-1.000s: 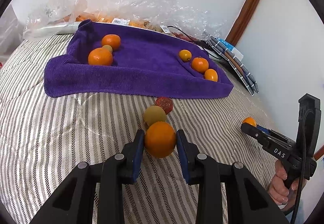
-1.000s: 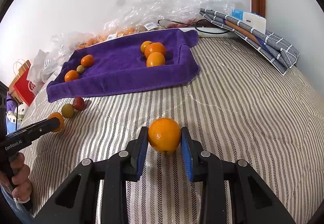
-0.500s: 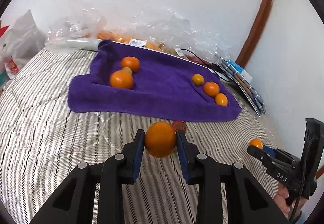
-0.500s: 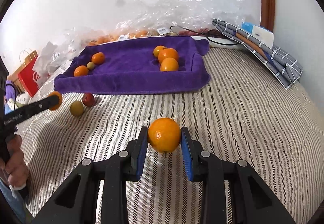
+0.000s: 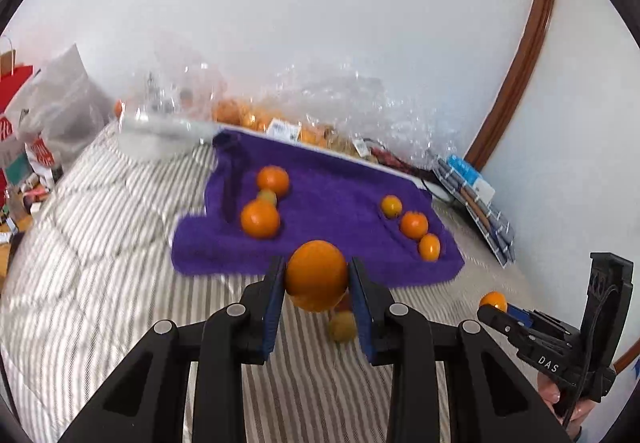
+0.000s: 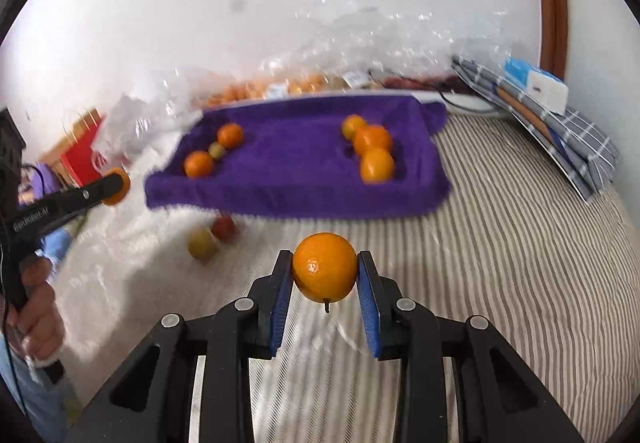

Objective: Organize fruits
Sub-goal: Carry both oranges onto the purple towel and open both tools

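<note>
My left gripper (image 5: 317, 279) is shut on an orange (image 5: 316, 275) and holds it above the striped bedcover, short of the purple towel tray (image 5: 336, 199). My right gripper (image 6: 325, 275) is shut on another orange (image 6: 325, 267), also held above the cover in front of the tray (image 6: 296, 159). The tray holds two oranges and a small green fruit at its left (image 6: 216, 151) and three oranges at its right (image 6: 372, 151). A green fruit (image 6: 201, 243) and a red fruit (image 6: 224, 227) lie on the cover before the tray.
Clear plastic bags with more fruit (image 5: 280, 123) lie behind the tray against the wall. Folded grey cloth with a blue box (image 6: 548, 99) sits at the right. Red paper bags (image 5: 20, 115) stand off the bed at left.
Both grippers have risen with their oranges and moved toward the tray. The green and red fruits now lie below and behind the left gripper's orange.
</note>
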Motion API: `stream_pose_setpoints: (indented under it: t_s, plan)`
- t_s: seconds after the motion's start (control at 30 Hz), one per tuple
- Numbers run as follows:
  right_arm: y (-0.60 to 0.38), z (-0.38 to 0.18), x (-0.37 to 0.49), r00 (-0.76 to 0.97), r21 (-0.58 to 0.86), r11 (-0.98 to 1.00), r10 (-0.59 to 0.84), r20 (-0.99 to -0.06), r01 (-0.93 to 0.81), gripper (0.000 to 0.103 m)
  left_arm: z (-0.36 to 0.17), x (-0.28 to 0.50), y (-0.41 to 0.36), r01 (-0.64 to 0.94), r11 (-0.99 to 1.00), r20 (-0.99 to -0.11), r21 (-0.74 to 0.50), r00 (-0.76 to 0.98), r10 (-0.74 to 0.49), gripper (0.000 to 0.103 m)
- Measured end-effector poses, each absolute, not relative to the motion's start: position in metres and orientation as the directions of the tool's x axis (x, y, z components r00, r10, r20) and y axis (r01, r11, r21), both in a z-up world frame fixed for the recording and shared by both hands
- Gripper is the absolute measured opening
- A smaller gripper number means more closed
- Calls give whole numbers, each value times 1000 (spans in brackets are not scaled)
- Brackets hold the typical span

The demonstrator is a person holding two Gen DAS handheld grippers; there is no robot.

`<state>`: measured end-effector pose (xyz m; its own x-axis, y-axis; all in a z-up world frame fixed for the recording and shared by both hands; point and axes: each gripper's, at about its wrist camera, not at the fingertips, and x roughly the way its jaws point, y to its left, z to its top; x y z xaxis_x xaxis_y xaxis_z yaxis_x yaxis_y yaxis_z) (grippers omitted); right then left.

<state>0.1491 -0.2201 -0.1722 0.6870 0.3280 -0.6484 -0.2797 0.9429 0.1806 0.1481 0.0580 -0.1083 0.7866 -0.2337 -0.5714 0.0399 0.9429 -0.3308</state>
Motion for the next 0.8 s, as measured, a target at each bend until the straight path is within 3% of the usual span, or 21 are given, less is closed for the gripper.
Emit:
stream_pose_setpoints:
  t_s: [0.4,0.67,0.8]
  plan:
    - [-200,-133,224,751,157,951,308,-585,-268,32,-87,233,47,30,967,-576,-253,798,-175,30]
    - [-193,-155,280,719,189,940,340,-606,-285,32,-125,295,40,-8,960,-619,-279,766,-174,30]
    - [-190,-180,289,668,204,936,348,-658,-287,32,-145,302,33,16,973,-653,-232,738,-168,30]
